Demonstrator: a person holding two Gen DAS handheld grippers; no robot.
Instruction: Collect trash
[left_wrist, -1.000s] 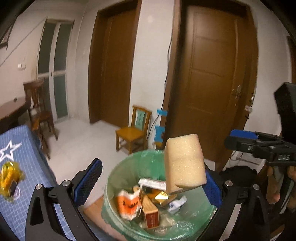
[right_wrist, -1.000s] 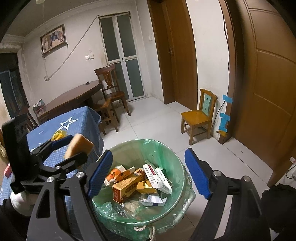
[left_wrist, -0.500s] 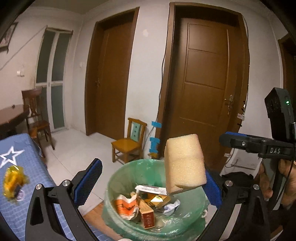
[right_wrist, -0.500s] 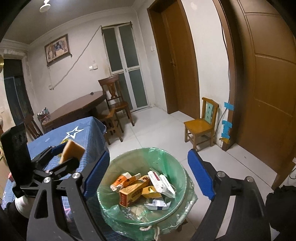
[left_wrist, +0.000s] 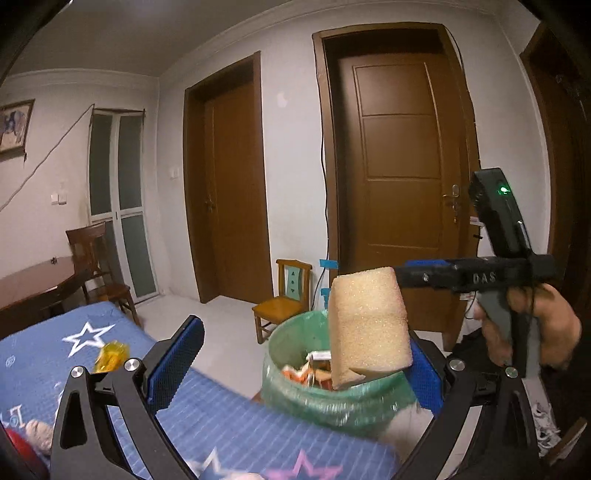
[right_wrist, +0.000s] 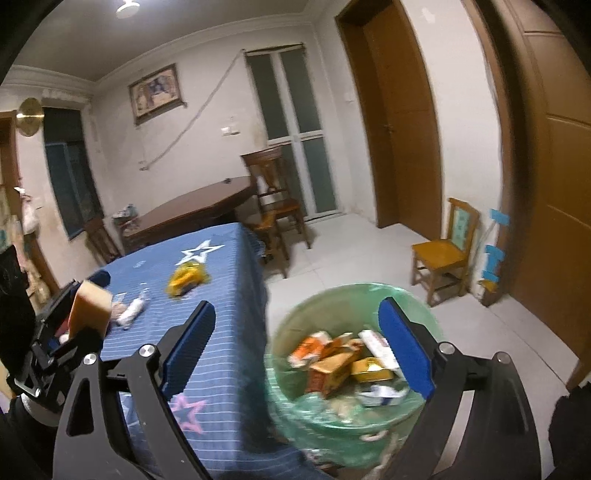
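Note:
A yellow sponge block (left_wrist: 367, 326) rests against the right finger of my left gripper (left_wrist: 295, 363), whose jaws stand wide apart; the sponge also shows in the right wrist view (right_wrist: 89, 308). The green-lined trash bin (left_wrist: 295, 387) with cartons inside stands just beyond it, beside the table. My right gripper (right_wrist: 299, 347) is open and empty, above the bin (right_wrist: 354, 417) and the table edge. More trash lies on the blue star tablecloth (right_wrist: 207, 295): a yellow wrapper (right_wrist: 186, 280) and a white crumpled piece (right_wrist: 131, 314).
A small wooden chair (right_wrist: 443, 254) stands by the wall near brown doors (left_wrist: 402, 177). A dark wooden table (right_wrist: 192, 214) and chairs (right_wrist: 273, 199) stand beyond the blue table. The floor is pale tile.
Both grippers have pulled back from over the bin toward the blue table. The sponge stays against the left gripper's right finger. The bin now sits further right in both views.

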